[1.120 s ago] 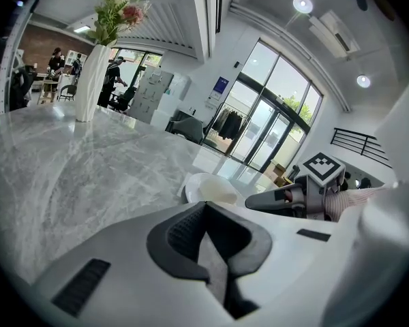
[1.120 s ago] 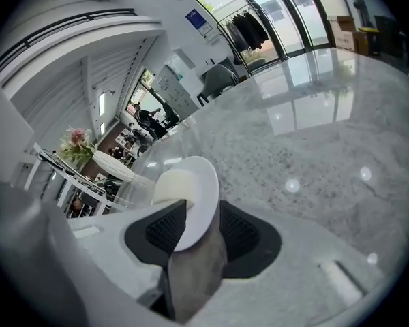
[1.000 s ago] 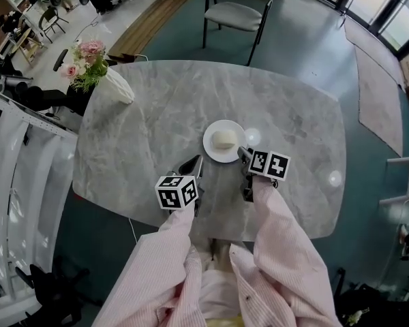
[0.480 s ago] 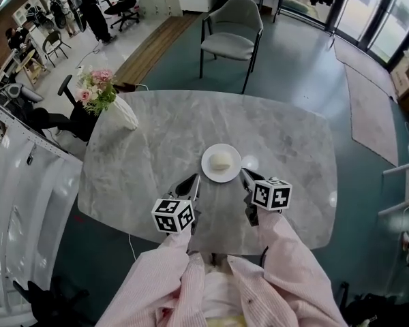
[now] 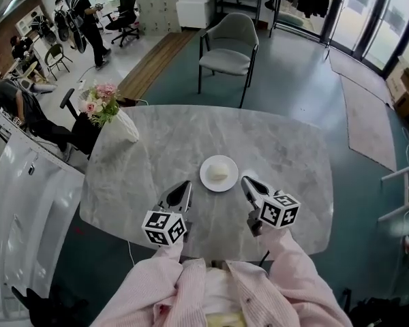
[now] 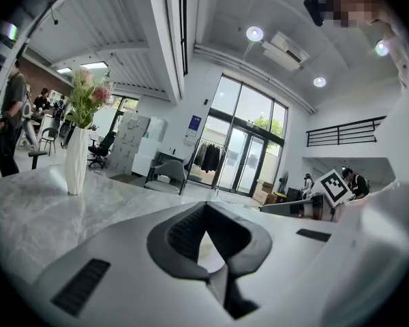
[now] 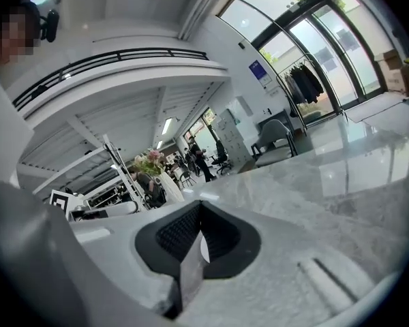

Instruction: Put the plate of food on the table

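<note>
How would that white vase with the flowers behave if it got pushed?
The vase looks tall and slim with flowers spreading above, so probably top-heavy and apt to tip. On the smooth marble table it may slide first.

You're in an open office hall: swivel chairs (image 5: 125,13), glass doors (image 6: 249,152), a mezzanine railing (image 6: 344,129), and a marble surface (image 5: 163,148).
</note>
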### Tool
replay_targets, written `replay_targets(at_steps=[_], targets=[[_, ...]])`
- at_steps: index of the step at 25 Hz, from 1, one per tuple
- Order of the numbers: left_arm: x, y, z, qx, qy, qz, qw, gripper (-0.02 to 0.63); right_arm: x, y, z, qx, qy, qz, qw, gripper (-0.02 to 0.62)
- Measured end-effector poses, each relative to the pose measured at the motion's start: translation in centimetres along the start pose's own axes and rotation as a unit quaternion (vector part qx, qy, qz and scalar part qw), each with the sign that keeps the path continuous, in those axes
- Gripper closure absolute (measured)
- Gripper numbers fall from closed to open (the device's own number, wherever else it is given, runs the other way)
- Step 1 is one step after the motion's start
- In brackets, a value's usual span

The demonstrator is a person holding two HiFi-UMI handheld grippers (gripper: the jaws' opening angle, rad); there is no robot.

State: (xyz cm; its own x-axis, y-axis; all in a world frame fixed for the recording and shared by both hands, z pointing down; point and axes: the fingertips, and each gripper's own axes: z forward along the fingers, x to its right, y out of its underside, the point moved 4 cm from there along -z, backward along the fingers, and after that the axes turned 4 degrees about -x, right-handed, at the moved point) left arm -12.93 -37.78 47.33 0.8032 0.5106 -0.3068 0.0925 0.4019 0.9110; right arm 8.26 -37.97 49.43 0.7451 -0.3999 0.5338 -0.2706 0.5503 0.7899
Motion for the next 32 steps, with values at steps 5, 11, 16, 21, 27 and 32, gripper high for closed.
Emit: replay_targets(at_steps=[5, 11, 16, 21, 27, 32], targets=[[0.1, -1.8, -1.1, 0.03, -0.002, 0.017, 0.9994, 0.611, -0.8, -1.5, -1.3, 0.038, -0.007, -0.025, 0.999, 0.59], [-0.2, -3.0, -2.0, 0.057, -0.013, 0.024, 0.998, 0.611, -1.3, -3.0, -2.5, 0.07, -0.007, -0.048, 0.996, 0.591], [-0.1, -3.4, -2.4, 0.07, -0.022, 0.032, 0.9968, 0.611, -1.4, -3.8, -3.3, 0.089, 0.0, -0.058, 0.994, 0.591], [0.0, -4.1, -2.6, 0.077, -0.032, 0.038, 0.9958, 0.611, -1.3, -4.7, -4.0, 0.103, 0.018, -0.078, 0.991, 0.591], [-0.1, -4.3, -2.9, 0.078, -0.04, 0.041, 0.9953, 0.611, -1.3, -4.8, -4.4, 0.108, 0.024, -0.081, 0.991, 0.591], [-0.6, -4.3, -3.0, 0.079, -0.042, 0.042, 0.9951, 0.611, -1.1, -4.6, -4.3, 0.111, 0.029, -0.082, 0.99, 0.591]])
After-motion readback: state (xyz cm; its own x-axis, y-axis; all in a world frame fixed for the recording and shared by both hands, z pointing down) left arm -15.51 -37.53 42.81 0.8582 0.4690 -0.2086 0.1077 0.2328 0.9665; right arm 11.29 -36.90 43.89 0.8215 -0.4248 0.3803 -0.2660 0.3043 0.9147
